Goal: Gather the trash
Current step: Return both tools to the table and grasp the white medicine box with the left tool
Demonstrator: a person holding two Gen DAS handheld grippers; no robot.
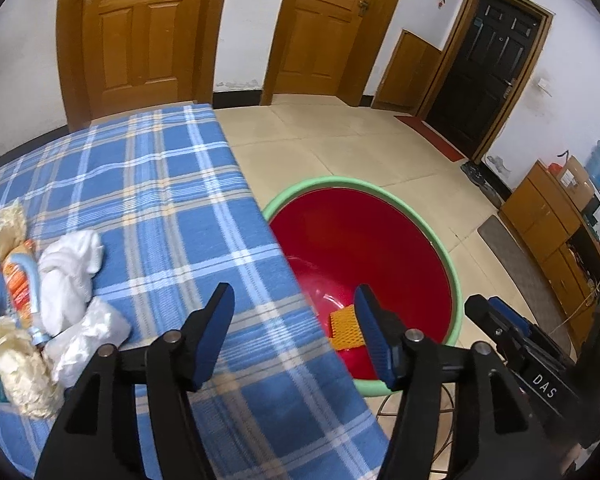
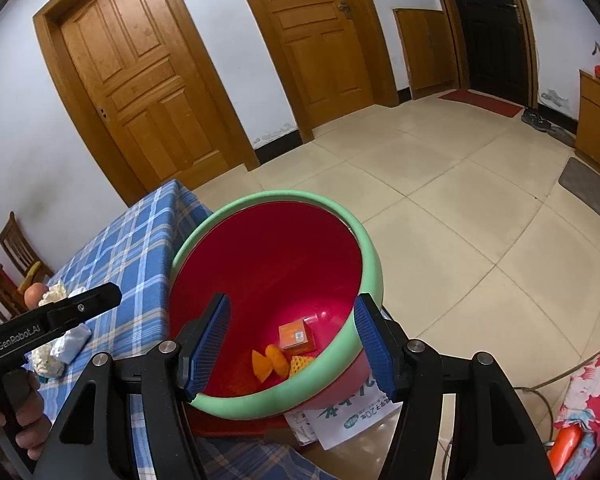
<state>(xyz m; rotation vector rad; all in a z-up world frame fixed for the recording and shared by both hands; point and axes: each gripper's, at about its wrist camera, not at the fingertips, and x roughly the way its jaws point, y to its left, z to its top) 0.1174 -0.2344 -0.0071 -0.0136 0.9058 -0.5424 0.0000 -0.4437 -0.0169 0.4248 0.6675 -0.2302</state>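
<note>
tongs: left (image 1: 294, 322) angled down, open | right (image 2: 292, 332) over basin (image 2: 332, 216), open

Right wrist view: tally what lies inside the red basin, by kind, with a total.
Orange box: 1
Orange peel pieces: 2
Yellow foam net: 1
Clear plastic piece: 1
Total: 5

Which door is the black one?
The dark door in the far right corner, behind the red mat. The other two doors are orange-brown wood.
</note>
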